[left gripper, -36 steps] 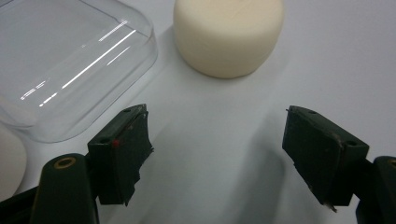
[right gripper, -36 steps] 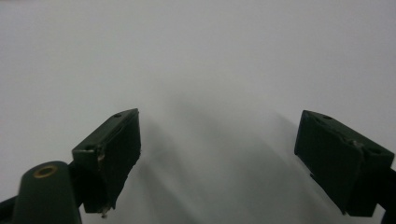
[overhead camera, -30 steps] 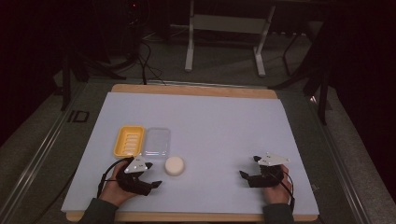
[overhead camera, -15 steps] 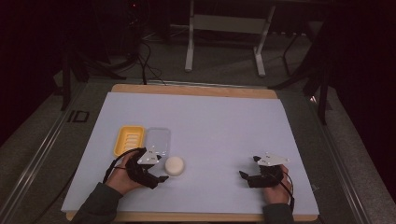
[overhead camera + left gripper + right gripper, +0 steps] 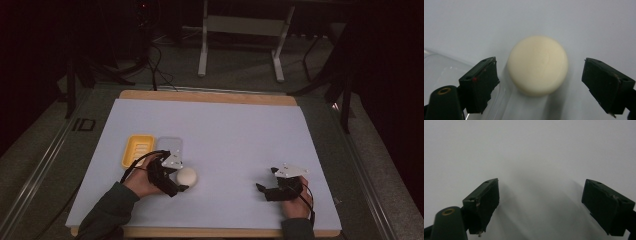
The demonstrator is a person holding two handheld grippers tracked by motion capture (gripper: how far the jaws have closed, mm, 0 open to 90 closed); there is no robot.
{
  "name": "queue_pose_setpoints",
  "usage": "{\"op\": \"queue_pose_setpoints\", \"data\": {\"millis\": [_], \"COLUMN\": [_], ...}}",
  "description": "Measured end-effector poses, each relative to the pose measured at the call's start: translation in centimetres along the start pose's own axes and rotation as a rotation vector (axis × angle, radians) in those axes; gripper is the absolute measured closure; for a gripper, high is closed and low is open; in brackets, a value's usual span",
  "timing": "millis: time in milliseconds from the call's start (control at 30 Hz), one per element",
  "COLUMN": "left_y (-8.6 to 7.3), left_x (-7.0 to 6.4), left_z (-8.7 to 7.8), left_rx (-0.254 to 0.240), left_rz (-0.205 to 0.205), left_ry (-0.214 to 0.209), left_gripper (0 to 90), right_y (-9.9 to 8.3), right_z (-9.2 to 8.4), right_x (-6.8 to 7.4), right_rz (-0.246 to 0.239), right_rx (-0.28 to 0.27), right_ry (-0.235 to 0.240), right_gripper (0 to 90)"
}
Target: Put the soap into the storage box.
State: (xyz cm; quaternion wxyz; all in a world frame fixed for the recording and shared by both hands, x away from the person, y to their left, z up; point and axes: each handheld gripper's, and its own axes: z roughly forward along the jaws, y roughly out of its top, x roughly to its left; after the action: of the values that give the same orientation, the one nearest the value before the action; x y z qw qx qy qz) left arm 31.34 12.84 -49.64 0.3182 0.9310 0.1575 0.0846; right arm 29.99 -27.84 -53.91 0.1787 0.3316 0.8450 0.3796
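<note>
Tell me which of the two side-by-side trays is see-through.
The clear plastic tray, on the right; its neighbour, the yellow plastic tray, is opaque.

One round cream-white soap bar (image 5: 186, 176), one yellow plastic tray (image 5: 137, 150), one clear plastic lid (image 5: 170, 147), and two black handheld grippers.

Yellow tray (image 5: 137, 150) on the white sheet (image 5: 235, 130) covering the bench (image 5: 210, 96), left of centre. Clear plastic lid (image 5: 170, 146) lies just beside it on the right, touching or nearly so. Beyond the bench, a metal stand (image 5: 242, 40) and loose cables (image 5: 157, 65) on the floor.
</note>
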Motion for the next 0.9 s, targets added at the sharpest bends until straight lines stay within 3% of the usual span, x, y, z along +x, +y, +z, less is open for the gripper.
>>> {"op": "queue_pose_setpoints", "data": {"millis": [300, 400, 633, 900], "left_y": [0.8, 0.8, 1.4, 2.0], "left_x": [0.4, 0.4, 0.2, 0.8], "left_z": [1.7, 1.9, 3.0, 3.6], "left_rx": [0.084, 0.092, 0.167, 0.217], "left_rz": [0.028, 0.033, 0.086, 0.109], "left_ry": [-0.023, -0.023, -0.021, -0.067], "left_gripper": [14.1, 14.3, 15.3, 20.5], "right_y": [0.0, 0.0, 0.0, 0.0], "right_z": [0.0, 0.0, 0.0, 0.0], "right_x": [0.0, 0.0, 0.0, 0.0], "right_rz": [-0.001, -0.002, -0.002, -0.002], "right_rx": [0.0, 0.001, 0.002, 0.004], "right_ry": [0.001, 0.0, -0.002, -0.003], "right_gripper": [14.3, 14.3, 14.3, 14.3]}}
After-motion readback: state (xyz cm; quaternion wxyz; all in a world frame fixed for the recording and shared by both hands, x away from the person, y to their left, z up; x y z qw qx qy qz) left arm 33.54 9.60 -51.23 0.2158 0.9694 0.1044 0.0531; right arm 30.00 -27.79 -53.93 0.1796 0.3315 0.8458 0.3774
